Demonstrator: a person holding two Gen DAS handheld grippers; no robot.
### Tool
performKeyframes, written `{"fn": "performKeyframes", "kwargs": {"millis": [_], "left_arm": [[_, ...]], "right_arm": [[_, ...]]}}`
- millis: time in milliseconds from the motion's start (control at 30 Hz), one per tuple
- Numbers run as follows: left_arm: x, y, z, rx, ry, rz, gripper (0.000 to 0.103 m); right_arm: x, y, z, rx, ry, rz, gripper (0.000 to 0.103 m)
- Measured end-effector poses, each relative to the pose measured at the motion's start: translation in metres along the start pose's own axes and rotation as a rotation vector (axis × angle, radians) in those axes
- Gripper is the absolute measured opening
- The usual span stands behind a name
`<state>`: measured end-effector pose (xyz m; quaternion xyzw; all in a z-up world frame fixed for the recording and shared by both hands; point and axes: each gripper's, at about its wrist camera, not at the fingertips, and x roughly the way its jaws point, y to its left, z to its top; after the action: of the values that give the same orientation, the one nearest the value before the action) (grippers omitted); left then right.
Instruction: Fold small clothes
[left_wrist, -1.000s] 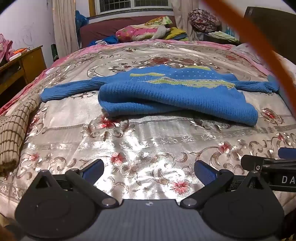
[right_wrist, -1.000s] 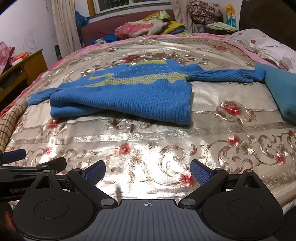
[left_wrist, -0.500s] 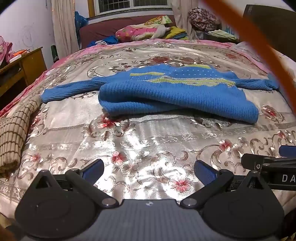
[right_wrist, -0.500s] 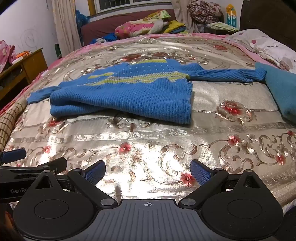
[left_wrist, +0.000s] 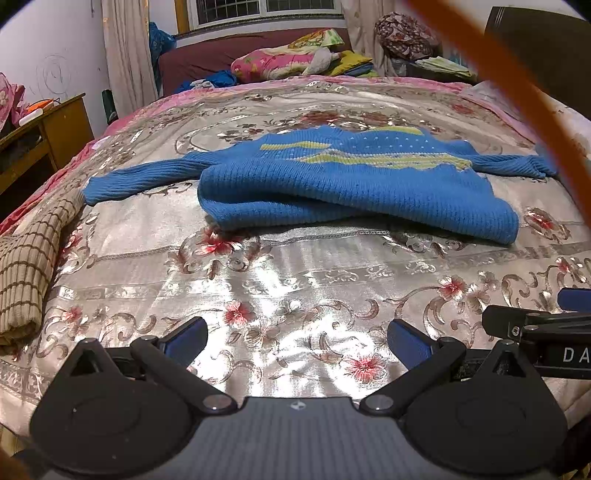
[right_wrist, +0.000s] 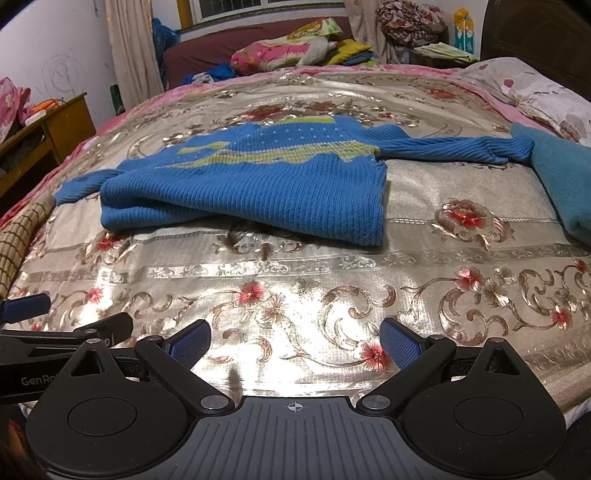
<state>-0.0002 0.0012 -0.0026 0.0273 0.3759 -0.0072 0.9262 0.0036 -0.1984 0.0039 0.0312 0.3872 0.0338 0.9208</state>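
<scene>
A small blue knitted sweater (left_wrist: 354, 184) with a yellow band lies on the silver floral bedspread (left_wrist: 295, 280), its lower half folded up over the chest and both sleeves spread sideways. The right wrist view shows the same sweater (right_wrist: 266, 184) a little left of centre. My left gripper (left_wrist: 295, 338) is open over the bedspread near the bed's front edge, well short of the sweater, nothing between its blue pads. My right gripper (right_wrist: 295, 338) is likewise open and empty, beside the left one. Each view catches the other gripper's fingers (left_wrist: 535, 321) at its edge.
A brown checked folded cloth (left_wrist: 29, 266) lies at the bed's left edge. A teal garment (right_wrist: 561, 184) and a pillow (right_wrist: 535, 92) lie at the right. A wooden cabinet (left_wrist: 44, 136) stands left of the bed; piled bedding (left_wrist: 295, 59) sits beyond. An orange strap (left_wrist: 535, 103) crosses the left view.
Both views have dipped and drawn back slightly, so the sweater sits a little higher in frame. The sweater itself has not moved and both grippers stay open.
</scene>
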Motion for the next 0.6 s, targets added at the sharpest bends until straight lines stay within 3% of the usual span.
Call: {"fn": "performKeyframes", "kwargs": {"millis": [600], "left_arm": [[0.0029, 0.0021, 0.0037, 0.006, 0.0, 0.008, 0.103]], "right_arm": [[0.0031, 0.0046, 0.0039, -0.017, 0.004, 0.003, 0.097]]}}
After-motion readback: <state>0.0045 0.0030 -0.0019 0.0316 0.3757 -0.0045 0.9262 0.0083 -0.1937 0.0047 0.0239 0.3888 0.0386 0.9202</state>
